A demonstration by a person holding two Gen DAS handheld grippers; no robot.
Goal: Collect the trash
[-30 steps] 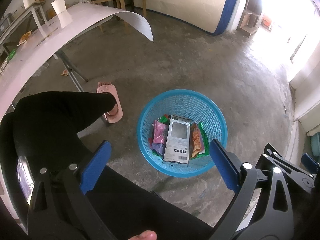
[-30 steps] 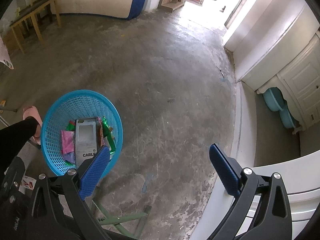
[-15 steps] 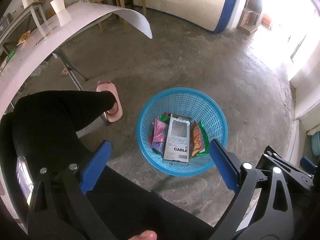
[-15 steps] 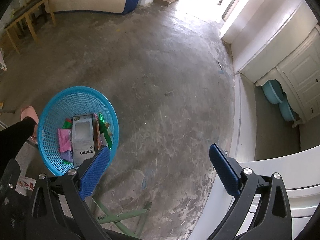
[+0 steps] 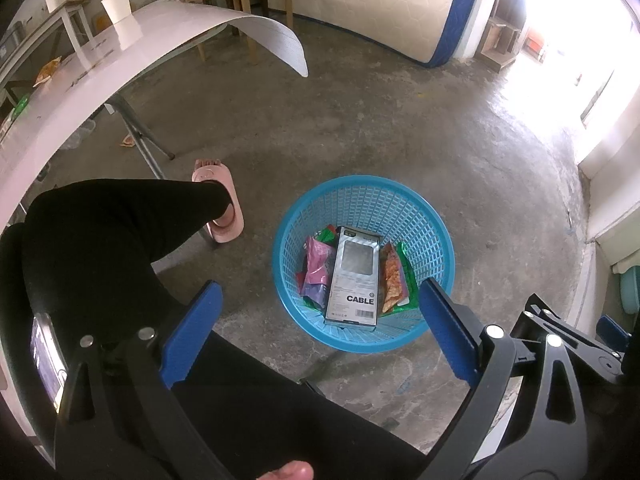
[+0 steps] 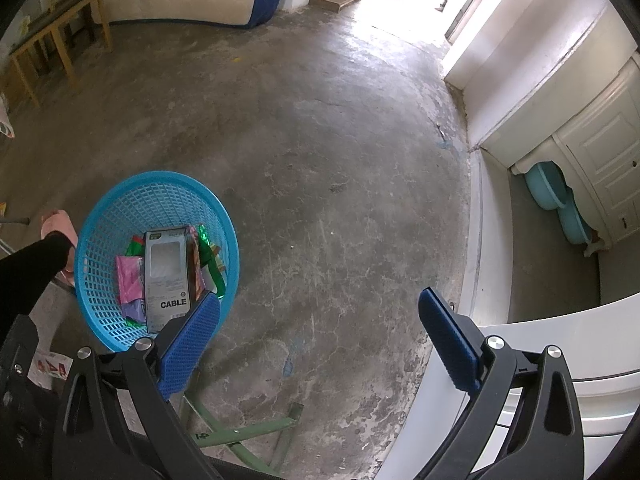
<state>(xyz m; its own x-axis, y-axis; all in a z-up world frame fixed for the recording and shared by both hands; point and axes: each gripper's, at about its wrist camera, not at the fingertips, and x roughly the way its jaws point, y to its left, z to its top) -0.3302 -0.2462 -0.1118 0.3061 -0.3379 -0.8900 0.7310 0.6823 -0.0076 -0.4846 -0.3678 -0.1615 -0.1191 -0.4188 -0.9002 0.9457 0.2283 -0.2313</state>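
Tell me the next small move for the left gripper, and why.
Probably swing the left hand-held gripper back toward the table: it is open and empty, the box already lies in the basket, and a wrapper remains on the table.

Cable box [image 5: 354,276] atop wrappers [image 5: 316,270] in basket [image 5: 360,200]

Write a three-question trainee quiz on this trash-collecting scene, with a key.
1. True or false: the left tongs hold a wrapper.
2. Which item lies on top in the blue basket? A) paper cup B) box marked CABLE C) slipper
3. Fill in: the white paper cup stands on the ____.

Key: 1 false, both the left and right tongs are open and empty. 2 B. 3 table.
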